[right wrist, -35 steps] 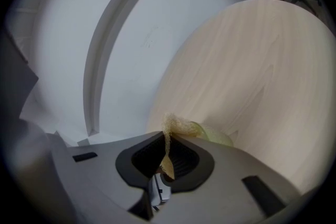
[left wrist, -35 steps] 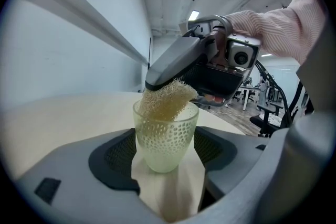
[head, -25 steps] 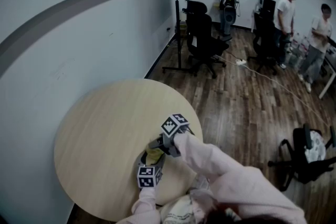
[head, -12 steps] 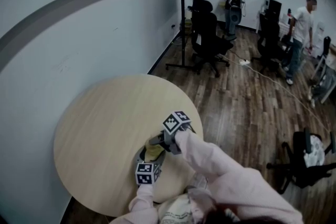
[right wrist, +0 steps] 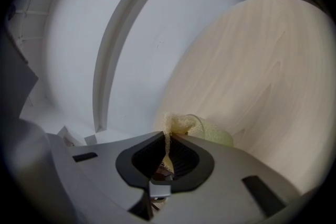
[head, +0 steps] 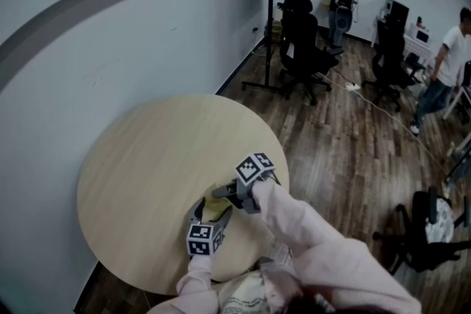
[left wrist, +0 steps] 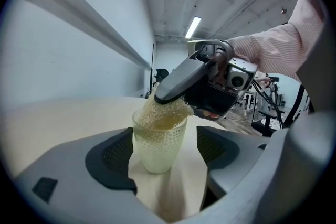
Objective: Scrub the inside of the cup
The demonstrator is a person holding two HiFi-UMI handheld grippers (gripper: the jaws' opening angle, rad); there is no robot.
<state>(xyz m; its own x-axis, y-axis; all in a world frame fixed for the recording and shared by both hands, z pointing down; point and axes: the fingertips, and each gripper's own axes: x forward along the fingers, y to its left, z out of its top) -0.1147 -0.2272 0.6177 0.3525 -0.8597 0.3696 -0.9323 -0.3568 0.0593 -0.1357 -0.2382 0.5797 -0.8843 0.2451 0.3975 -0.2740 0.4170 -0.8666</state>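
while the cup is standing unclamped: scrubbing its inside

since the left gripper [left wrist: 164, 140] is standing wide, its jaws having just been opening, the textured translucent cup [left wrist: 157, 144] is sitting upright on the round wooden table [head: 147, 158] between the pads [left wrist: 113, 157] without being clamped; a gap is showing on the cup's right side. the right gripper [right wrist: 169, 136] is pinching a yellow mesh scrubber [left wrist: 164, 113] between closed jaws and is pressing it into the cup's mouth from above.

to do this step well, the operator is probably needing to close the left jaws on the cup's wall before applying any scrubbing force, since an unheld cup is likely to tip or slide under a sideways push. the scrubber is bulging over the rim, so it is needing to go deeper and to be swept round the inner wall and down to the base. pressure is best kept light, as the wall is looking thin.

the cup's inside and base are lying hidden behind the scrubber and the frosted wall, so how far down the scrubber is reaching cannot be told. whether the left-side pad is touching the cup cannot be settled either. in the head view, the grippers and a sleeve [head: 294, 224] are covering nearly all of the cup; the right gripper view is showing only part of its rim beyond the jaws.
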